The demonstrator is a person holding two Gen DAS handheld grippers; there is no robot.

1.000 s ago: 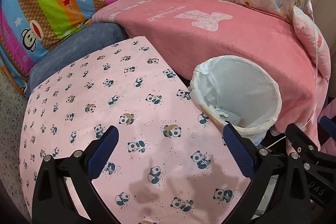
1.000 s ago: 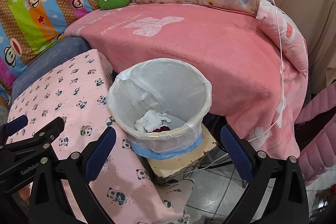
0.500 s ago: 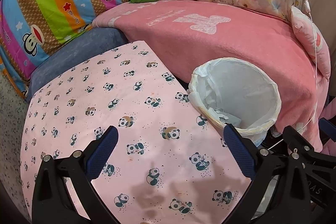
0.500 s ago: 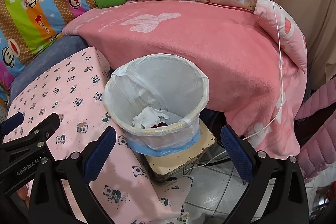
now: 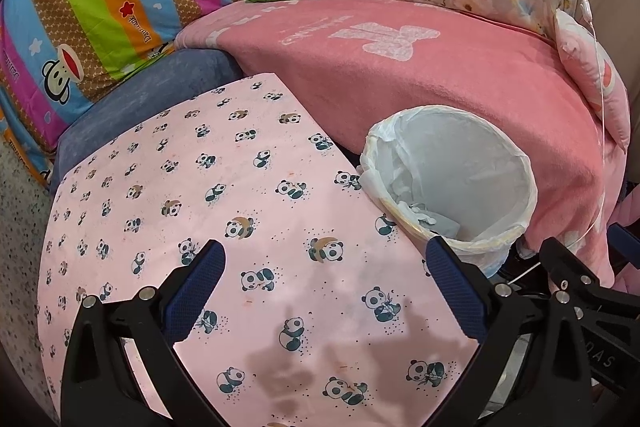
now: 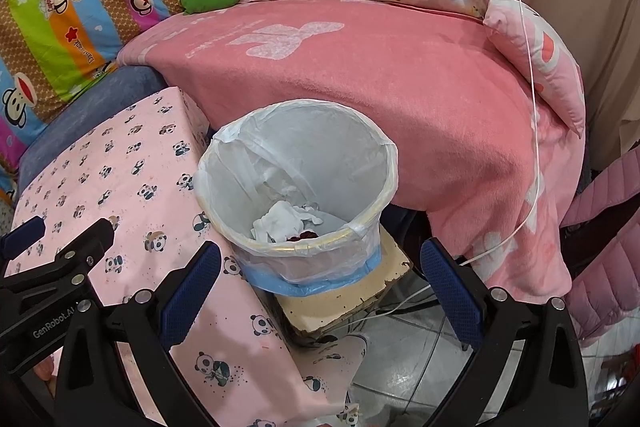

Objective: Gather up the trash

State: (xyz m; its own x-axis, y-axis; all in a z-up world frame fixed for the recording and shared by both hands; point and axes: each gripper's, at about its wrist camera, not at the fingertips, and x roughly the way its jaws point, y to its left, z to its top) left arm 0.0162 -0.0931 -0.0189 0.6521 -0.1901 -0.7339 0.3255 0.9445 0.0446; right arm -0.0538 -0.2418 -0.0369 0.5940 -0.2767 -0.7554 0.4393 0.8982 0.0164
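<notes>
Both claws wide, empty: left gripper (image 5: 324, 287) over panda cloth (image 5: 224, 211), right gripper (image 6: 320, 281) near the bin (image 6: 372, 227). Crumpled tissue (image 6: 280, 221) lies on the bin floor, right of cloth. Likely light, soft, crushable; pinch a raised fold.

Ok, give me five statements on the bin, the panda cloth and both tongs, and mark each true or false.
1. The bin is lined with a white bag. True.
2. The bin is empty. False: crumpled white paper and something dark red lie at the bottom.
3. The left tongs are shut on a wrapper. False: they are open and hold nothing, above the panda cloth.
4. The right tongs are open and hold nothing. True.
5. The bin stands on the pink blanket. False: it stands on a cream block beside it.
</notes>
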